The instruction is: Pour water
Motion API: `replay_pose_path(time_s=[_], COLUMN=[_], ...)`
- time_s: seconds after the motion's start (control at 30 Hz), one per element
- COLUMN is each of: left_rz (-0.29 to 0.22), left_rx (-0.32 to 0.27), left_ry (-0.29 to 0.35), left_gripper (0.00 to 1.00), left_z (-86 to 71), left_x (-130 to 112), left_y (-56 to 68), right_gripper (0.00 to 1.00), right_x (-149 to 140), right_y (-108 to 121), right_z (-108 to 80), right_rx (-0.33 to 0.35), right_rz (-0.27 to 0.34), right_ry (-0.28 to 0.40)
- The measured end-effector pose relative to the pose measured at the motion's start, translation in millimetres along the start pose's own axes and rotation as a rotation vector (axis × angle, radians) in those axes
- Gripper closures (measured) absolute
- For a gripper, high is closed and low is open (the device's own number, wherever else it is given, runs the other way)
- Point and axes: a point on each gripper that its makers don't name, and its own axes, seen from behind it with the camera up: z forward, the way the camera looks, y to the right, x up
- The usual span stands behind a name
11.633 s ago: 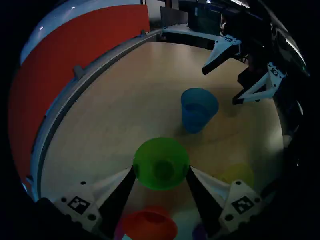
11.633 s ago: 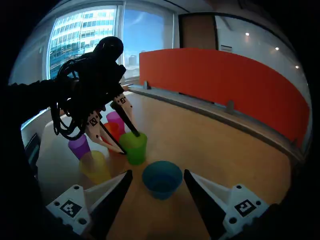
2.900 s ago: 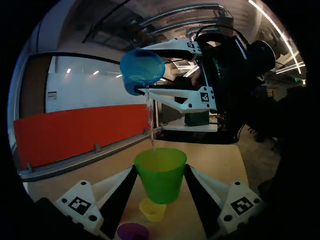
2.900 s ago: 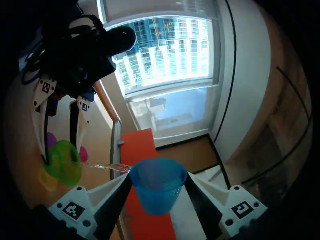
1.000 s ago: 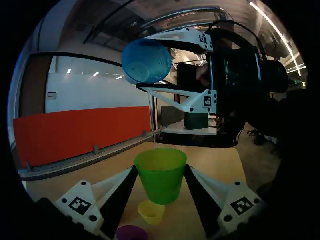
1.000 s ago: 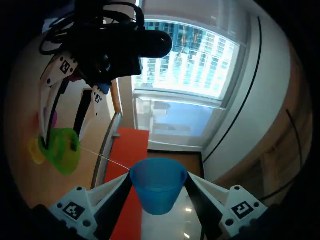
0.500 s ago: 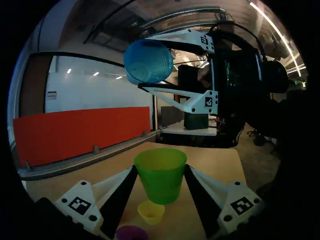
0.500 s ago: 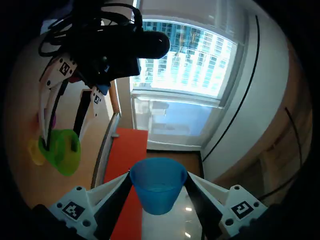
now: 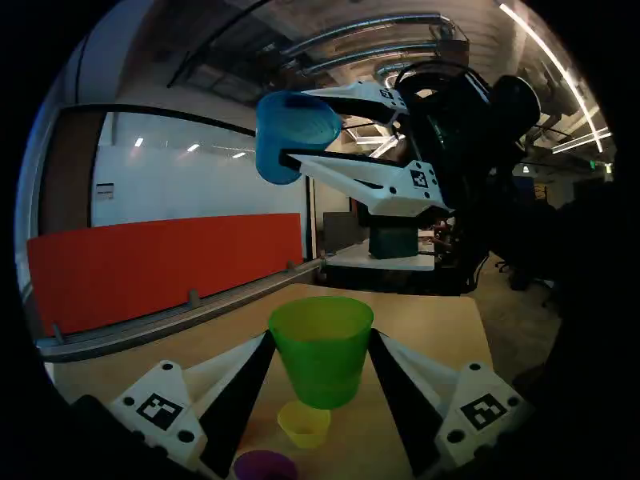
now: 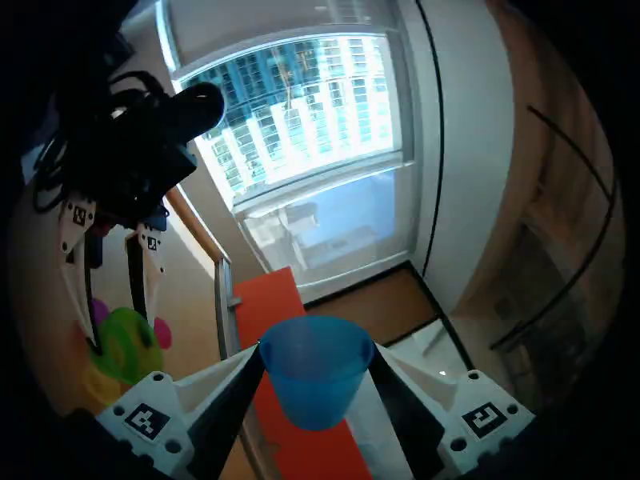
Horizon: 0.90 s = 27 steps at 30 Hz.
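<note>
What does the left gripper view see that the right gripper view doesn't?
Left gripper view's own: ceiling pipes overhead.
Right gripper view's own: a big window with tall buildings outside, and a pink cup.
Shared: the green cup held in the left gripper, the blue cup held in the right gripper, the orange partition and the wooden table.
</note>
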Motion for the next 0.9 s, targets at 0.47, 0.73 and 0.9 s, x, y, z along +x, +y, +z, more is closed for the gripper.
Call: replay_pose_path(time_s=[0.47, 0.73, 0.9], left_rz=[0.011, 0.018, 0.018], left_rx=[0.008, 0.014, 0.019], left_ry=[-0.009, -0.012, -0.014], left_gripper=[0.16, 0.16, 0.16], left_z=[-1.1, -1.6, -2.6], left_x=[2.0, 5.2, 6.6], left_y=[-2.1, -3.6, -5.9], right_gripper=[0.09, 0.09, 0.09], right_x=[-6.5, -13.5, -19.4], right_y=[-22.1, -24.4, -26.5], right_z=[-7.2, -9.2, -12.1], right_rx=[0.047, 0.085, 0.106], right_rz=[0.596, 0.950, 1.062], right_ry=[-0.040, -0.041, -0.042])
